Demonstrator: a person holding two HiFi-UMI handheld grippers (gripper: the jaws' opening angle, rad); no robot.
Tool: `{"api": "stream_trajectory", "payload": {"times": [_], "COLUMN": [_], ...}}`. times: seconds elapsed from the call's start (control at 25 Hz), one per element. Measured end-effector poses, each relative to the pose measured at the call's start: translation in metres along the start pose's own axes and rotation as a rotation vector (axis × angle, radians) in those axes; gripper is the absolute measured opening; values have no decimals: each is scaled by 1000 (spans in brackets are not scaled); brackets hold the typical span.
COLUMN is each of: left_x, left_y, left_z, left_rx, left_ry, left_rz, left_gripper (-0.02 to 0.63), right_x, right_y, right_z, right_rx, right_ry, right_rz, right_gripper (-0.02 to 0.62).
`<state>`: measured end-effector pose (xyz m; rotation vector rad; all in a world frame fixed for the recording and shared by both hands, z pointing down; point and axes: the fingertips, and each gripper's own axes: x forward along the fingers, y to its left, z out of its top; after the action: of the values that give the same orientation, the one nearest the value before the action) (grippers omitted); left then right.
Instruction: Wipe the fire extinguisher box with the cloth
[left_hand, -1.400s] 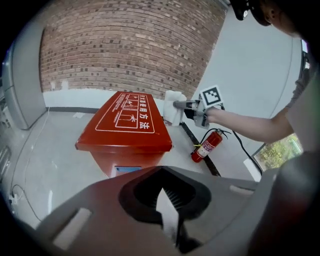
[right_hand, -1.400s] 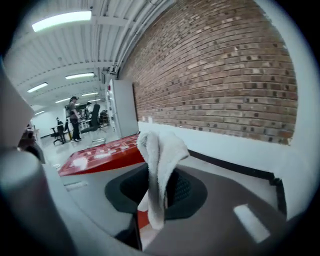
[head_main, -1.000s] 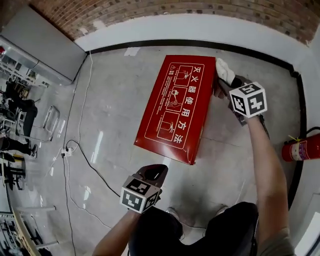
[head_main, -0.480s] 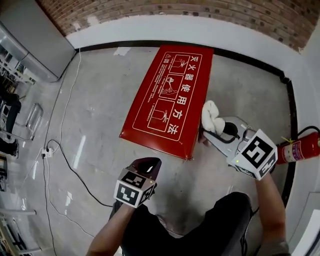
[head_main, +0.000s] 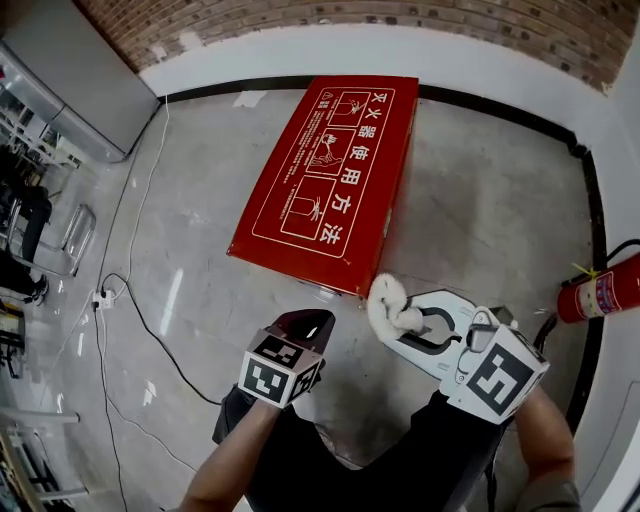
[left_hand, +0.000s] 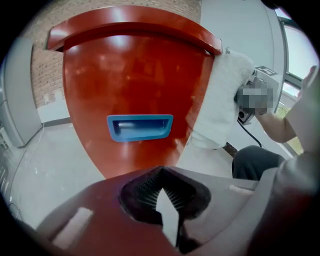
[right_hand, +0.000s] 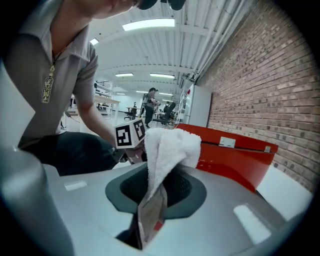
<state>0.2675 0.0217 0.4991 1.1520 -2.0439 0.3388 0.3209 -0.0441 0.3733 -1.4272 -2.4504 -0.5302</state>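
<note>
The red fire extinguisher box (head_main: 320, 180) lies flat on the floor, its white printed instructions facing up. My right gripper (head_main: 398, 320) is shut on a white cloth (head_main: 385, 303), which sits at the box's near right corner. In the left gripper view the cloth (left_hand: 222, 100) rests against the right edge of the box (left_hand: 135, 75), beside the blue handle recess (left_hand: 140, 127). In the right gripper view the cloth (right_hand: 167, 147) stands up between the jaws of my right gripper (right_hand: 160, 182). My left gripper (head_main: 310, 323) hangs shut and empty, short of the box's near end; its own view shows it (left_hand: 161, 172) with the pads meeting.
A red fire extinguisher (head_main: 600, 290) lies by the right wall. A black cable (head_main: 150, 300) runs across the floor at the left. A grey cabinet (head_main: 70, 90) stands at the upper left. The white wall base with black skirting (head_main: 480, 105) borders the floor behind the box.
My right gripper has carried the cloth from the box's far right corner along its right side to the near right corner. The left gripper has sunk a little.
</note>
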Motion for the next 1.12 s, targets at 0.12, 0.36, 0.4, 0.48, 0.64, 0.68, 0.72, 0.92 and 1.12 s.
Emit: {"api": "stream_trajectory", "payload": {"times": [0.12, 0.36, 0.4, 0.48, 0.64, 0.68, 0.72, 0.92, 1.12], "left_x": [2, 9, 10, 14, 26, 28, 29, 36, 42], "left_y": [-2, -5, -5, -5, -8, -9, -10, -11, -14], "left_z": [-5, -9, -10, -12, -14, -16, -19, -24, -32], "left_rx": [-5, -40, -49, -57, -62, -62, -61, -51, -52], "left_ry": [3, -14, -19, -23, -23, -19, -14, -11, -6], "left_rz": [16, 19, 21, 25, 10, 4, 2, 1, -20], "left_gripper": [0, 0, 0, 0, 0, 0, 0, 0, 0], "right_x": [-1, -22, -23, -21, -10, -4, 2, 32, 43], "right_y": [6, -86, -109, -159, -255, -275, -291, -315, -266], "right_z": [-11, -95, -109, -134, -175, -184, -192, -206, -183], "right_rx": [24, 269, 263, 287, 391, 420, 446, 461, 348], "right_ry": [-94, -94, -86, -71, -47, -40, -31, -28, -92], "right_rz": [33, -210, -264, -382, -583, -614, -636, -596, -417], "right_gripper": [92, 92, 92, 92, 93, 94, 94, 92, 92]}}
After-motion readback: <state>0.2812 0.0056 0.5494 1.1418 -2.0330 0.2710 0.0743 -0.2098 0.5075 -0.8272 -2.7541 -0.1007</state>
